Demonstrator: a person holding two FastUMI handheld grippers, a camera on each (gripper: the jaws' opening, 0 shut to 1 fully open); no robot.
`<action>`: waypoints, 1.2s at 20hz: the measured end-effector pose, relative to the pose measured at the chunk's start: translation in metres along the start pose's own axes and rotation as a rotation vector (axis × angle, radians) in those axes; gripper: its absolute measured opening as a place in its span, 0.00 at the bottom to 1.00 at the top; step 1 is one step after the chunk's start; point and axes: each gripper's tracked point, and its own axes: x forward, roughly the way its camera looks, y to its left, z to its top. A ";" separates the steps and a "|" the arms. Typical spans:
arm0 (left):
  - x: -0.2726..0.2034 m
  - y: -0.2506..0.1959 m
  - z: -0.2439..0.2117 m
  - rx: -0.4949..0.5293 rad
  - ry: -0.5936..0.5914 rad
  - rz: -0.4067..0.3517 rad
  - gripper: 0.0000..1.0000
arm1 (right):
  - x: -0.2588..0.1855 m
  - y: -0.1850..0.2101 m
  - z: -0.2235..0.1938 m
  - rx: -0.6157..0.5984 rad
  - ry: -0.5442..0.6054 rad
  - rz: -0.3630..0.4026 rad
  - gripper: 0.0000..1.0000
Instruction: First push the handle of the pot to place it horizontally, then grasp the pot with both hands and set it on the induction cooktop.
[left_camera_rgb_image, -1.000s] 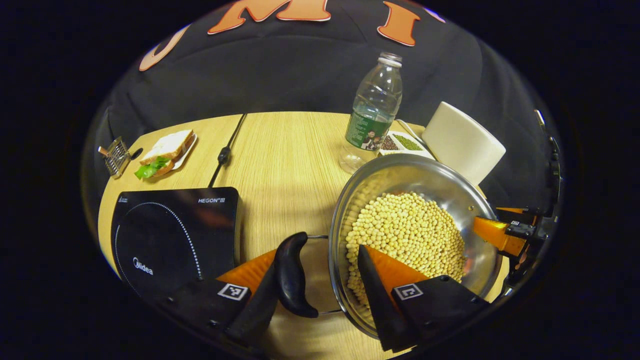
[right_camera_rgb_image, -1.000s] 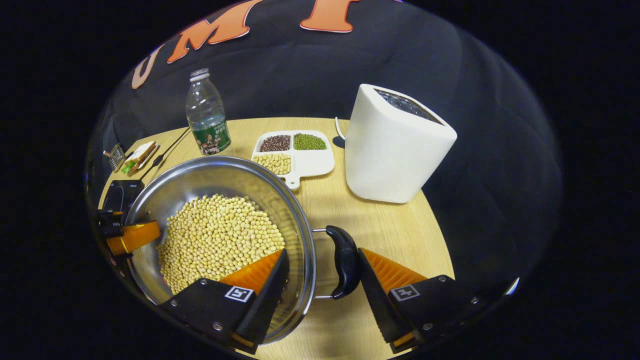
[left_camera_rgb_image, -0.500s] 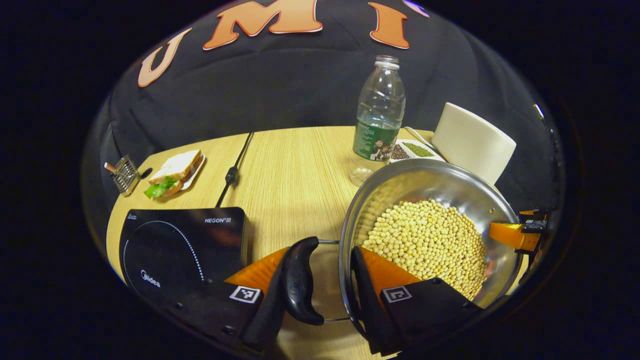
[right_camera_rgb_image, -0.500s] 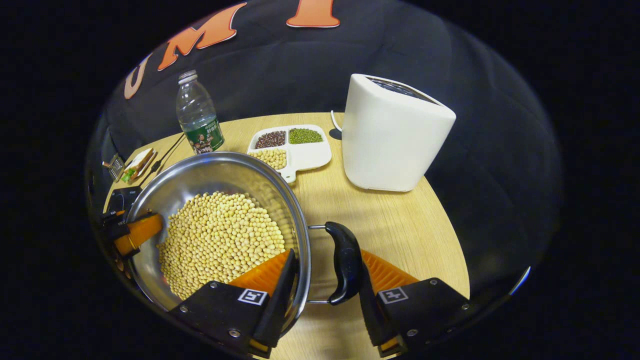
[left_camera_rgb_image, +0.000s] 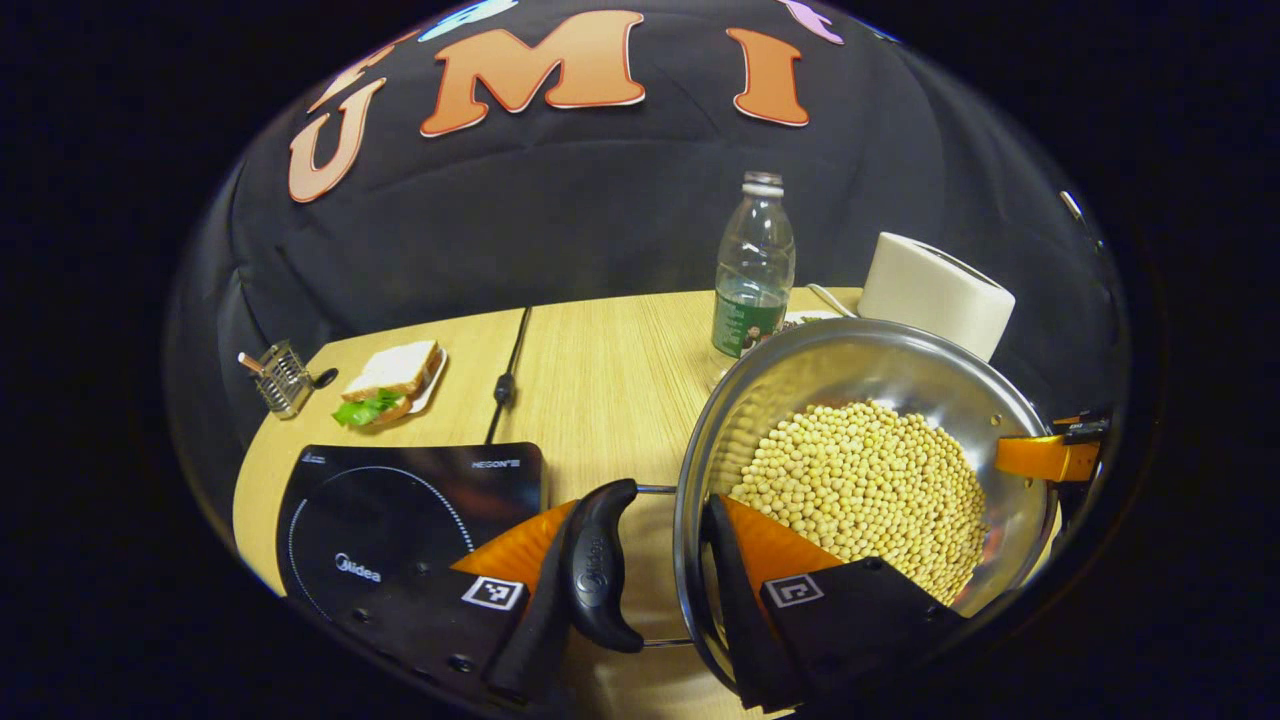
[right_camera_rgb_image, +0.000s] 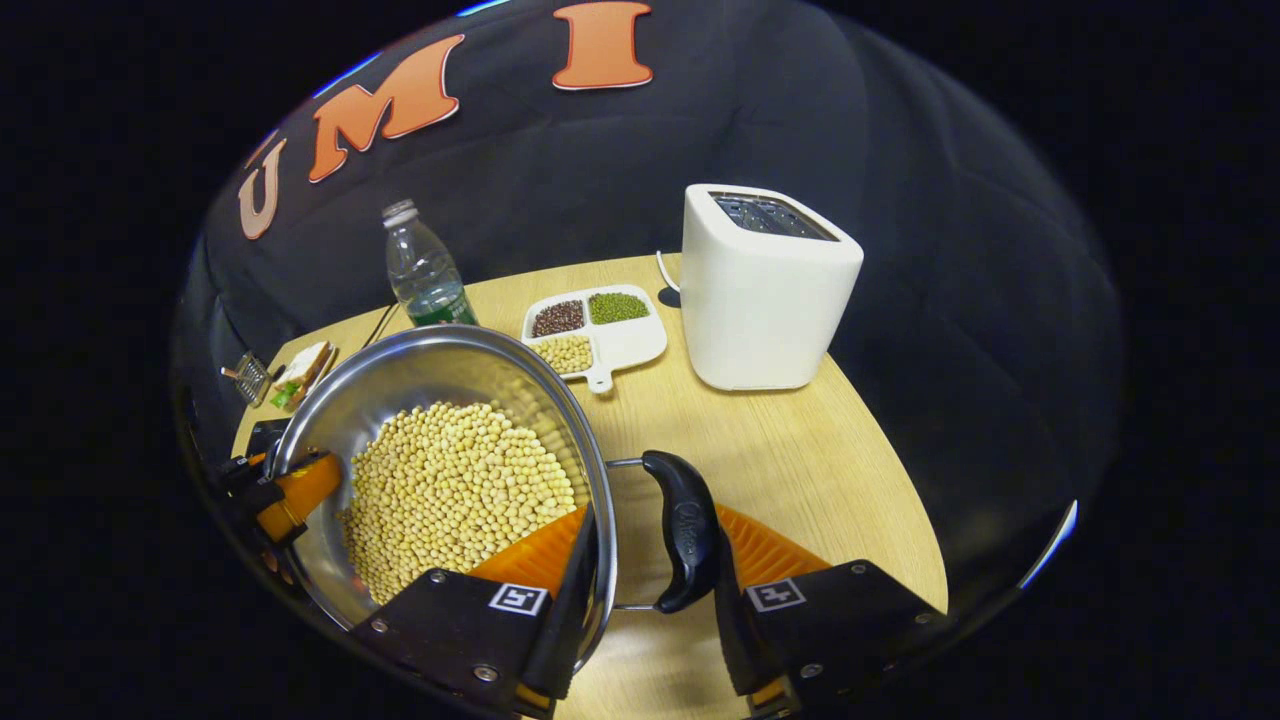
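Black cloth backs a pale wood-grain table (left_camera_rgb_image: 590, 370). From the left gripper view, working left to right, I note a small wire rack (left_camera_rgb_image: 282, 377), a sandwich with lettuce on a white plate (left_camera_rgb_image: 392, 381), and a flat black induction cooktop (left_camera_rgb_image: 400, 510) near the table's front left edge, with a black cord (left_camera_rgb_image: 508, 375) running back from it. Right of the cooktop is a round stainless-steel pot (left_camera_rgb_image: 870, 400), its bowl well filled with pale yellow soybeans (left_camera_rgb_image: 870, 490); I cannot tell whether it rests on the table. A black curved handle on wire arms (left_camera_rgb_image: 598, 565) stands out from its left side. My left gripper (left_camera_rgb_image: 640, 590) straddles that side, one finger against the handle's outer face, the other inside the rim; both appear to press. Behind stand a clear plastic bottle with a green label (left_camera_rgb_image: 755, 270) and a white toaster (left_camera_rgb_image: 935, 290).

In the right gripper view, my right gripper (right_camera_rgb_image: 645, 585) likewise clamps the pot's opposite black handle (right_camera_rgb_image: 685, 530) and wall. A white divided dish of beans (right_camera_rgb_image: 597, 335) lies beyond.
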 end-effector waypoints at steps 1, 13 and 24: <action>-0.006 0.003 0.004 -0.008 0.000 0.005 0.73 | -0.005 0.006 0.001 -0.003 -0.004 0.005 0.58; -0.076 0.056 0.034 -0.048 -0.082 0.062 0.73 | -0.087 0.076 0.018 -0.035 -0.101 0.073 0.58; -0.124 0.133 0.031 -0.078 -0.101 0.136 0.73 | -0.108 0.151 0.018 -0.072 -0.115 0.131 0.58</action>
